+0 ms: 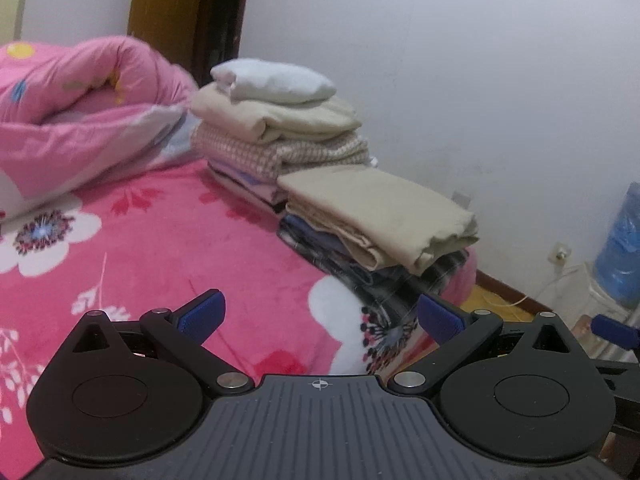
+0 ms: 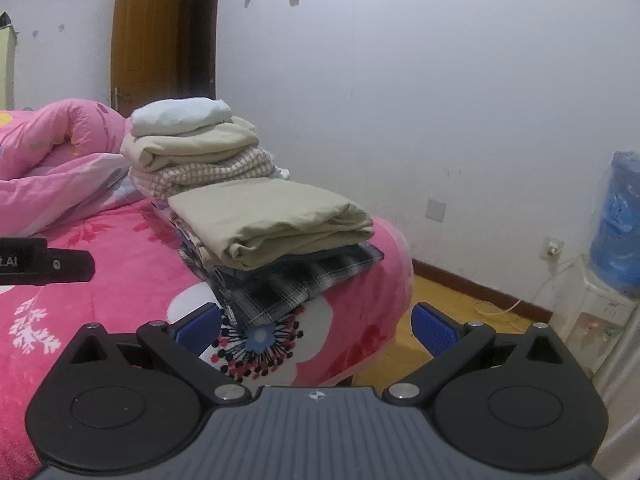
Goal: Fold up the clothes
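Bedroom in a home. A bed [image 2: 120, 264] w/ pink floral blanket takes most of the view; a rolled pink quilt [image 1: 80, 112] lies at its far end, folded clothes stacks [image 2: 248, 200] along the wall side. Brown wooden door [image 2: 148, 40] in the corner, white walls w/ sockets, wood floor [image 2: 440, 320]. A water dispenser w/ blue bottle [image 2: 616, 232] stands right; small items hang high on the wall, prob. decorations, too blurred to tell.
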Demonstrator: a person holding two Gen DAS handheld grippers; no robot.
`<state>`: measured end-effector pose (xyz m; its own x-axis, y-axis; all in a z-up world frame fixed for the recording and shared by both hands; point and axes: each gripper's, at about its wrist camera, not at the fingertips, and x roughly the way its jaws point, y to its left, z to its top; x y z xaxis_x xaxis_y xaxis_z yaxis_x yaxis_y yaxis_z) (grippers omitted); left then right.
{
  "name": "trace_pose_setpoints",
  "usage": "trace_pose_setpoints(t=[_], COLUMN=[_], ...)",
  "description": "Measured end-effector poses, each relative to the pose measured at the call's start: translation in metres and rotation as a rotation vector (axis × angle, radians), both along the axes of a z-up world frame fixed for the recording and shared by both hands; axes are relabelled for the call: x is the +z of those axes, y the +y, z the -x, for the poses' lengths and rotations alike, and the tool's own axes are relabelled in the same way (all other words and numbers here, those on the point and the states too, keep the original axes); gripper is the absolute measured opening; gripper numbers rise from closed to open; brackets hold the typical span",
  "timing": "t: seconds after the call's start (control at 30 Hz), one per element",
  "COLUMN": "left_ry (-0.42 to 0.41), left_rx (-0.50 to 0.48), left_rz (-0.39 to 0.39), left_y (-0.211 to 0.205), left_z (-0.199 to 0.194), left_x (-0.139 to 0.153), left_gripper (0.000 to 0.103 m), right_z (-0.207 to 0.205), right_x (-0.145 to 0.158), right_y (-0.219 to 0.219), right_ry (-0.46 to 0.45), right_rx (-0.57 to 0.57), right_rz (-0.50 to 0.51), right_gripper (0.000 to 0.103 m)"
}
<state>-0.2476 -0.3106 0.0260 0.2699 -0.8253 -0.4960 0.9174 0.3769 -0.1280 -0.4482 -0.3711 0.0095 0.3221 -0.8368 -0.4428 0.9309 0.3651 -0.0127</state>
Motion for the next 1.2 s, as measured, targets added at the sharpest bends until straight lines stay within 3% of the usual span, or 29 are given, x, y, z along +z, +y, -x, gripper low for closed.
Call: trace_pose_setpoints(t=[0.3,0.53,0.7,1.2], left_ry=[-0.054,-0.067,-0.034,-0.039], left_rx=[0.015,0.024,0.019,-0.019], left_rz=[-0.045,-0.047,-0.032,-0.036], left_y=[-0.002,-0.001,0.0,-0.002], left_z=[0.004,0.005,0.003,0.018], left_x=[-0.002,-0.003,-0.003,-0.006], left_gripper=[0.103,0.103,0.103,0.103], right_z=[-0.024,-0.027,-0.026,-0.012], right_x=[0.006,0.004,0.001,0.0], right_y=[0.027,0.037,0.034,0.027], right_ry=[0.074,0.078,0.091,0.068], right_rx=[-0.014,-0.035,-0.043,-0.116], right_rz=[0.081,0.122,0.094,0.048], right_gripper=[0.103,0.103,0.103,0.103])
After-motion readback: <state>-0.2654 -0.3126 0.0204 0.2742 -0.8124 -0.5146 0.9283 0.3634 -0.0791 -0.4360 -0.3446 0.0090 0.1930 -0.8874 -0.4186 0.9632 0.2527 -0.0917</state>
